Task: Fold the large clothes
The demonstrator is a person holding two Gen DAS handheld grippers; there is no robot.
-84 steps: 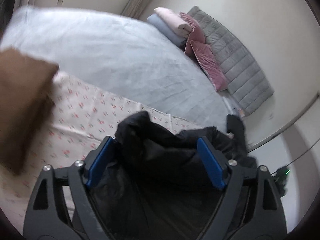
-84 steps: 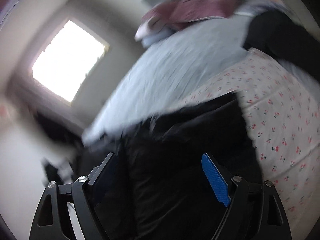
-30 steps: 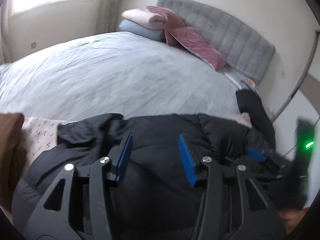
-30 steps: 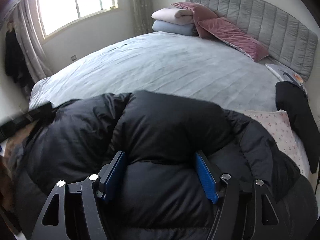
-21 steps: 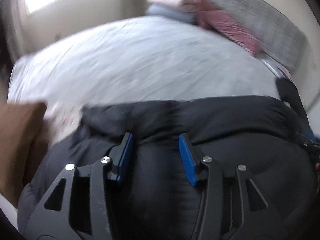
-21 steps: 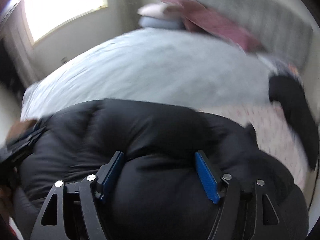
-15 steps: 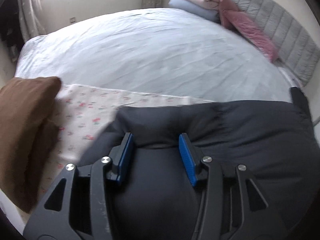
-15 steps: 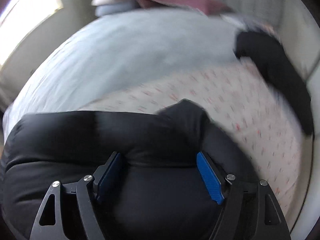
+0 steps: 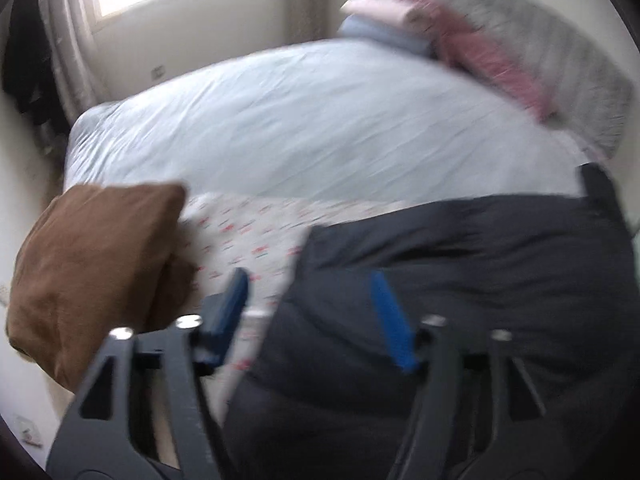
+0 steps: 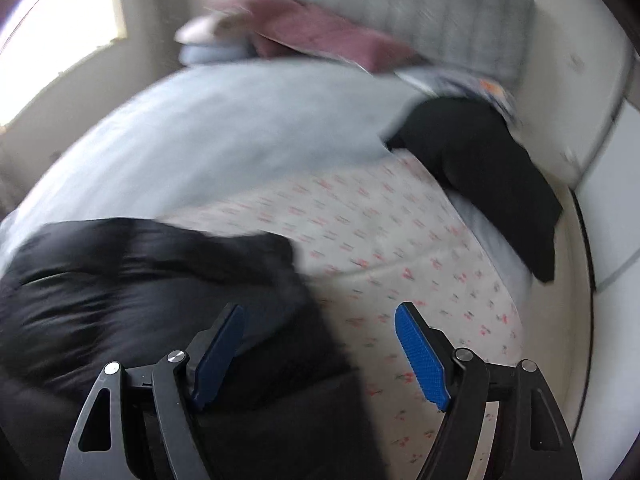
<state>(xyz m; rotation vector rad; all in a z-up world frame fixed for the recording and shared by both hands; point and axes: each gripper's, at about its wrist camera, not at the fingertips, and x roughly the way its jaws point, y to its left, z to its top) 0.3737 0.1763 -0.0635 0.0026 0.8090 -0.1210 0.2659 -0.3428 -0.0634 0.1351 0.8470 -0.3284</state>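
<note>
On the bed [image 9: 320, 120], across the floral sheet [image 10: 380, 220] at its near end, your black puffer jacket [image 9: 460, 280] lies in a thick, loose mound. From here the likely trouble is the jacket itself: it looks slippery and springy, so I would expect a fold laid over to puff back open or slide off the sheet toward the bed's edge if you let it go without pressing it flat. A second risk sits at either side. The brown cushion [image 9: 92, 264] is just beside the jacket's left end, and a separate dark garment [image 10: 480, 168] lies near the far right corner; a wide sweep could drag either one into the fold.

Both views are blurred, so fine contact is hard to judge. Your left gripper [image 9: 316, 308] is spread, with nothing visibly pinched: the jacket's edge runs between its fingers, the right finger over black fabric, the left over the sheet. Your right gripper [image 10: 320, 348] is also spread wide and holds nothing; the jacket's corner reaches under its left finger, while its right finger hangs over bare floral sheet.
</note>
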